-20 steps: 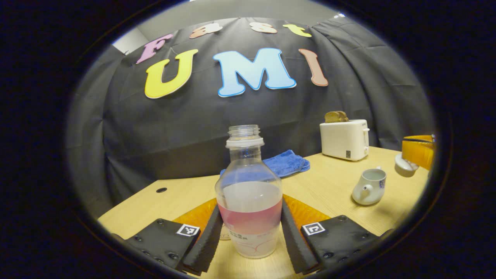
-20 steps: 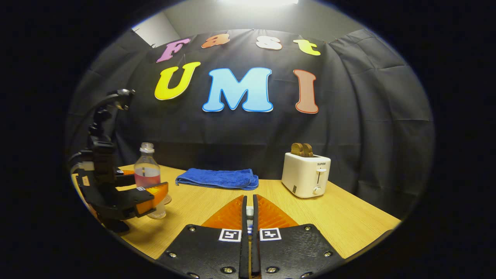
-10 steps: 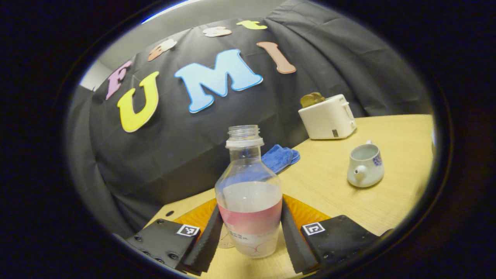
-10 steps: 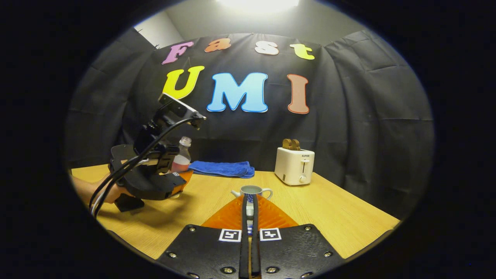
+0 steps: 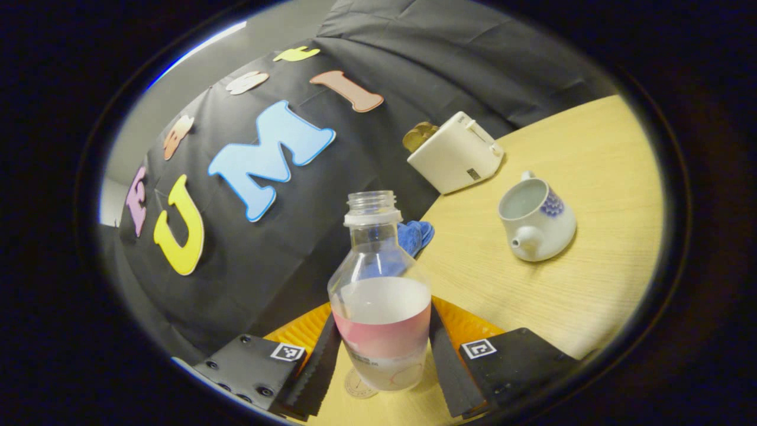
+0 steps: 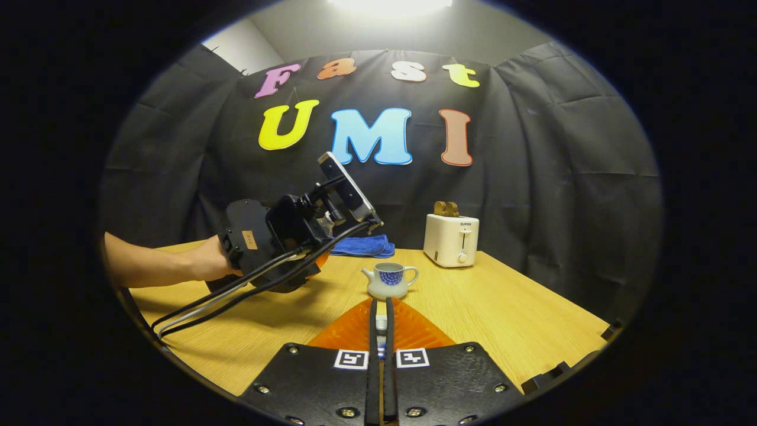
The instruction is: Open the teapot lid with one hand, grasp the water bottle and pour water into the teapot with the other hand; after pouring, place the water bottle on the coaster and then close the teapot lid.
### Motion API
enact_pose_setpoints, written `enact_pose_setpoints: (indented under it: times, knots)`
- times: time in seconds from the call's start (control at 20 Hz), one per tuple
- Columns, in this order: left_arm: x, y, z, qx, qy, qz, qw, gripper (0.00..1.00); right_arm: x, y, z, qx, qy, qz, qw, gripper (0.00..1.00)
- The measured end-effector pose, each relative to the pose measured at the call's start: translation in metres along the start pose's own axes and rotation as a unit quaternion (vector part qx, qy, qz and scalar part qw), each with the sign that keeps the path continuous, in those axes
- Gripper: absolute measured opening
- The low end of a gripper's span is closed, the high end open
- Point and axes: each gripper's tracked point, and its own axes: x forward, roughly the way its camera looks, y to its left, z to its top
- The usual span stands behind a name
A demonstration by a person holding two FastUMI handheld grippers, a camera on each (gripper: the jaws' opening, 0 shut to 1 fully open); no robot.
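**Bottle clamped and tilted, teapot open on the table**

A pale wooden table (image 6: 502, 313) stood before a black cloth wall, with a white toaster (image 6: 451, 239) and a folded blue towel (image 6: 362, 245) along the back edge. In the left gripper view the left gripper (image 5: 383, 361) pinched the uncapped water bottle (image 5: 379, 307) at centre bottom, both fingers pressing its pink-banded, partly filled body; a round coaster (image 5: 358, 384) lay below it. The white teapot (image 5: 535, 219), blue-patterned and lidless, sat right of centre. In the right gripper view the right gripper (image 6: 381, 331) was pressed almost together on a small white-and-blue object, too hidden to identify.
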Motion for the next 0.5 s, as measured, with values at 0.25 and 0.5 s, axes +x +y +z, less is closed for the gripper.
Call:
enact_pose_setpoints:
  times: [0.25, 0.5]
  knots:
    - [0.012, -0.016, 0.009, 0.096, 0.006, -0.019, 0.995, 0.87, -0.006, 0.004, -0.003, -0.002, -0.003, 0.011, 1.000, 0.03]
    - [0.019, -0.029, 0.015, 0.183, 0.017, -0.030, 0.982, 0.87, -0.007, 0.004, -0.004, 0.000, -0.002, 0.014, 1.000, 0.03]
